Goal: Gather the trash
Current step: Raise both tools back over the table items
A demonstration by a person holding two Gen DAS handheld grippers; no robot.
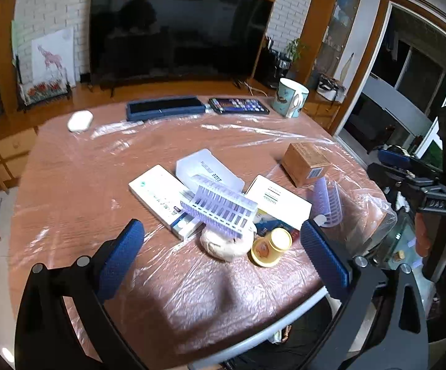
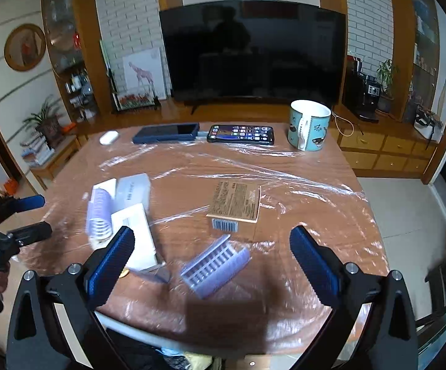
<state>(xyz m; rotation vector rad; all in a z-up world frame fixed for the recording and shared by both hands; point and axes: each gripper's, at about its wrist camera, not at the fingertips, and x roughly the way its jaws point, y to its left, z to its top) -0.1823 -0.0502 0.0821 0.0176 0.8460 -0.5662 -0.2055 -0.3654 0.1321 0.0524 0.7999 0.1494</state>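
Note:
A pile of trash lies near the table's front. It holds a purple plastic tray (image 1: 219, 208), white boxes (image 1: 158, 192), a crumpled tissue (image 1: 223, 245), a yellow cap (image 1: 272, 246) and a brown cardboard box (image 1: 307, 163). My left gripper (image 1: 223, 256) is open, just in front of the tissue and cap. In the right wrist view a second purple tray (image 2: 215, 265) lies between the fingers of my open right gripper (image 2: 212, 262), with the brown box (image 2: 235, 205) behind it. Neither gripper holds anything.
The brown table (image 2: 315, 185) is covered in clear plastic film. At its far edge lie a white case (image 1: 80, 120), a blue-cased device (image 1: 165, 108), a phone (image 2: 241, 134) and a mug (image 2: 309, 125). A TV (image 2: 253, 52) stands behind.

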